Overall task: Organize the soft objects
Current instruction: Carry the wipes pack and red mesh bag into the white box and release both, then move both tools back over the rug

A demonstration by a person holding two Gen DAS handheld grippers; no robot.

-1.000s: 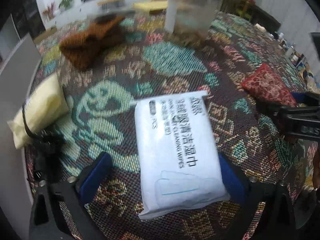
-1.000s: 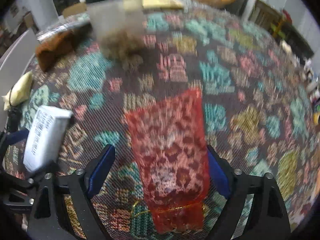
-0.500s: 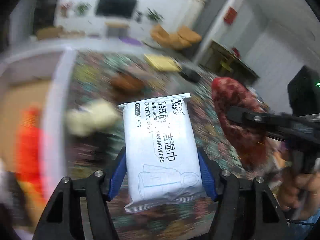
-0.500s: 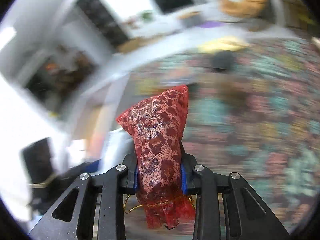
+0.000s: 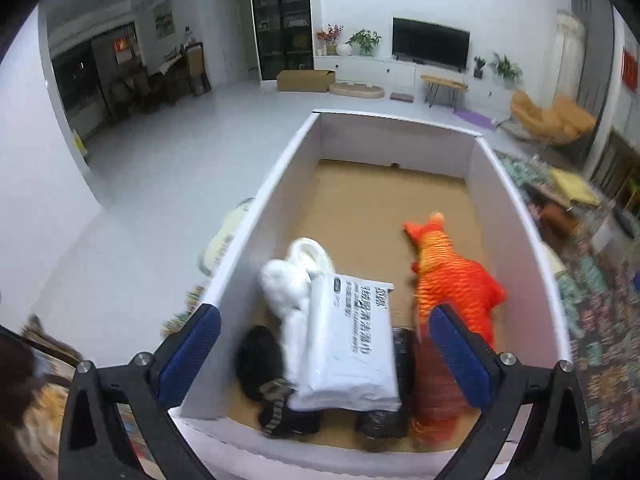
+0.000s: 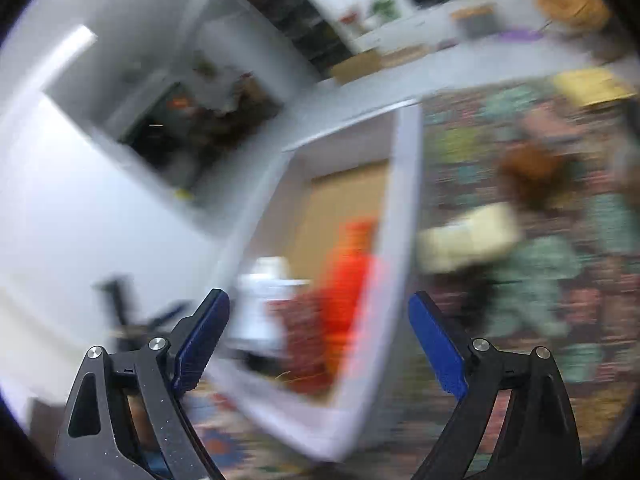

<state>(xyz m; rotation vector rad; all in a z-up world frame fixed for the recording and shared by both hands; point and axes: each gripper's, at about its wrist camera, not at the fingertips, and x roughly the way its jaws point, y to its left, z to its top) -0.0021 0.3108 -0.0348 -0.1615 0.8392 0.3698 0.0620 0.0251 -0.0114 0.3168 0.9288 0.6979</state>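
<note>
A white-walled box [image 5: 288, 168] with a brown floor lies below my left gripper [image 5: 326, 354], which is open and empty above its near end. Inside lie the white wipes pack [image 5: 352, 348], a white fluffy thing [image 5: 286, 284], dark items [image 5: 256, 360], an orange fish toy [image 5: 452, 280] and the red patterned pouch [image 5: 434, 388] beside it. My right gripper [image 6: 318, 344] is open and empty above the box's [image 6: 404, 216] right side. That view is blurred; the pouch [image 6: 306, 336] and orange toy [image 6: 350, 276] show in the box.
The box stands on a patterned tablecloth [image 5: 600, 340]. On the cloth to the right lie a pale yellow soft pack [image 6: 468, 236] and a brown knitted item [image 6: 528, 168]. A living room floor lies beyond the table's edge.
Both grippers swung over the box and opened. The wipes pack left my left gripper and the red pouch left my right gripper; both now lie in the box.
</note>
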